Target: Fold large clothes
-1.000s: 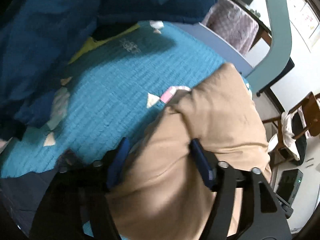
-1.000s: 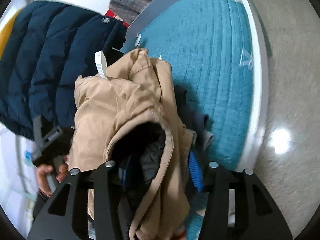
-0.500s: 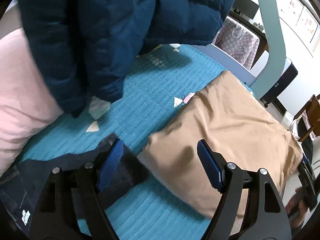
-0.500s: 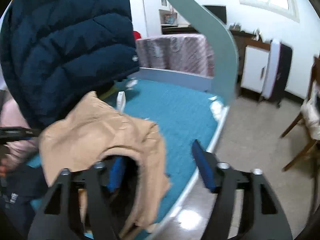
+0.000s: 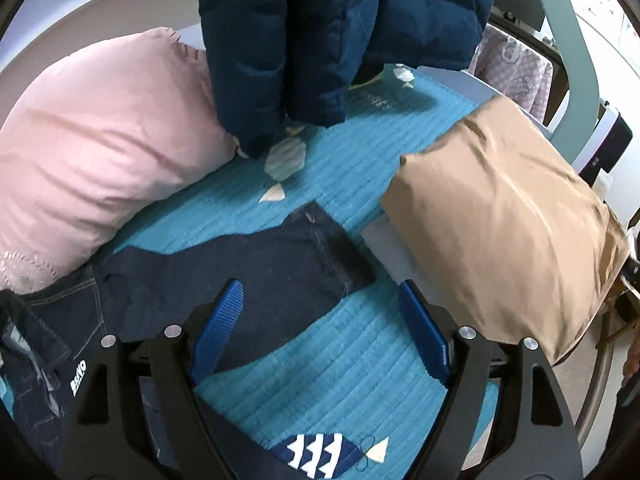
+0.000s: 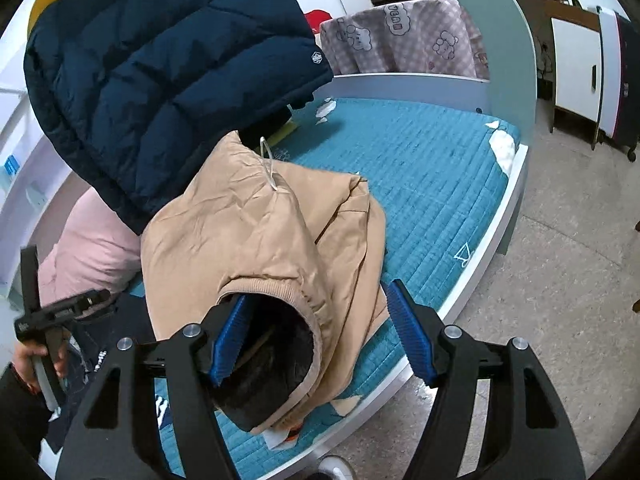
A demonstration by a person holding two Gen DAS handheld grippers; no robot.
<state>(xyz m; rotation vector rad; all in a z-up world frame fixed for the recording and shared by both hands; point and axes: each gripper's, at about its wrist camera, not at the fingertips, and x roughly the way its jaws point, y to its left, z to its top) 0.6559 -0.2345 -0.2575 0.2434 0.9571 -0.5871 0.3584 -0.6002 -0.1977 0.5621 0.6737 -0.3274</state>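
A folded tan jacket [image 5: 508,220] lies on the teal bed cover [image 5: 340,364] near the bed's edge; in the right wrist view it [image 6: 264,236] shows its dark-lined cuff opening toward me. My left gripper [image 5: 320,332] is open and empty above the cover, left of the jacket, over dark jeans [image 5: 276,276]. My right gripper [image 6: 316,332] is open just above the jacket's near end, not gripping it. The left gripper [image 6: 60,312] also shows in the right wrist view at the far left.
A navy puffer jacket [image 5: 332,32] hangs over the bed's far side. A pink pillow [image 5: 100,152] lies at the left. The bed edge [image 6: 496,236] and tiled floor [image 6: 560,292] are to the right. A checked cloth [image 6: 408,36] hangs behind the footboard.
Both grippers have let go of the tan jacket and pulled back and up. The jacket now lies folded on the bed. The left gripper has moved left over the jeans.
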